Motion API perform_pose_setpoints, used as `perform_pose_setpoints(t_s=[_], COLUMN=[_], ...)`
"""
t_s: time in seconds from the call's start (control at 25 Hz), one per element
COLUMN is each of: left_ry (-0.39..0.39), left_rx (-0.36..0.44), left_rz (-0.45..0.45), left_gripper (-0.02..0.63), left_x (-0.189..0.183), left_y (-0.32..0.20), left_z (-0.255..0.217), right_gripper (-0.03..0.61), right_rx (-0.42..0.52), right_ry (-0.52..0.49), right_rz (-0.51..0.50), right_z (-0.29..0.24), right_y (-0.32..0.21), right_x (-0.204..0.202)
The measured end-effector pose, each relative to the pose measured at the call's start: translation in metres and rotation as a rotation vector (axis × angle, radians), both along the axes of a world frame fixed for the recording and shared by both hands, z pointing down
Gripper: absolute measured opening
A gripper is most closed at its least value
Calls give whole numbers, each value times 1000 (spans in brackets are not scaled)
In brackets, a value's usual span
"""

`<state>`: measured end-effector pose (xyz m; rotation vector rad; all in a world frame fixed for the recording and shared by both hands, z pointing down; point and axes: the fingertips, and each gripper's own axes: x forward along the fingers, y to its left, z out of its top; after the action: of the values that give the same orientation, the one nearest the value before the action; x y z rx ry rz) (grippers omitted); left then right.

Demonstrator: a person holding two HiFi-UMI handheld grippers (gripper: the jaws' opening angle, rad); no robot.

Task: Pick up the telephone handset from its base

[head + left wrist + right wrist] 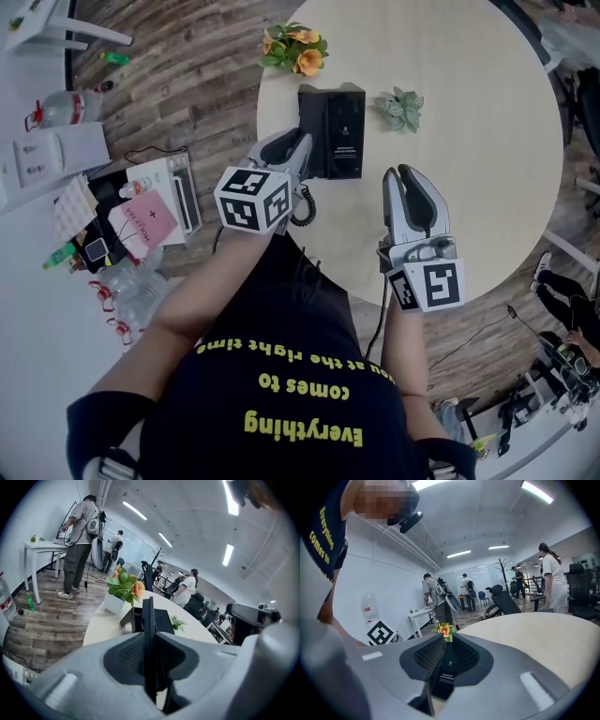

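The left gripper (298,142) reached forward over the near edge of the round table (478,187) and tilted downward. Its grey jaws lay just beside the left side of the black telephone base (343,131). In the left gripper view the gripper (149,605) had its jaws drawn close, with only a thin dark line between them, and no part of the phone was seen gripped there. The right gripper (405,174) rested well apart to the right, pointing across the bare tabletop. Its own view showed the gripper (443,641) held narrow, a slim wedge of a gap with nothing in it and the base visible beyond.

The telephone handset (312,117) appeared to lie along the base's left side, and whether it sat fully in its cradle could not be told. A coiled black cord (303,208) curled below it, by the left marker cube (251,199).

The gripper shells were smooth, rounded grey plastic with black ribbed inner faces. The base was a matte, boxy slab. The table was pale, fine-grained wood and the floor (187,84) was dark planks. A pot of orange flowers (295,49) and a small green plant (401,108) stood past the phone.
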<state>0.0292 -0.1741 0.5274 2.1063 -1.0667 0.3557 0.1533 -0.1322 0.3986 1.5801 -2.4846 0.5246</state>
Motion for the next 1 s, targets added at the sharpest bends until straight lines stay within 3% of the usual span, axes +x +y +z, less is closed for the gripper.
perform_pose_setpoints(t_s=[0.4,0.8,1.0], left_ry=[-76,-71,-23], left_rx=[-1,-32,-33], left_rz=[54,67,146], left_gripper=[88,90,80], left_x=[7,13,20], left_y=[-4,-9,-6], left_z=[7,17,14], right_gripper=[72,72,71], right_rx=[5,5,7], right_ry=[-12,-10,-10], right_rz=[3,12,12], right_z=[-1,-2,-3], right_y=[2,4,5], right_x=[-2,2,1])
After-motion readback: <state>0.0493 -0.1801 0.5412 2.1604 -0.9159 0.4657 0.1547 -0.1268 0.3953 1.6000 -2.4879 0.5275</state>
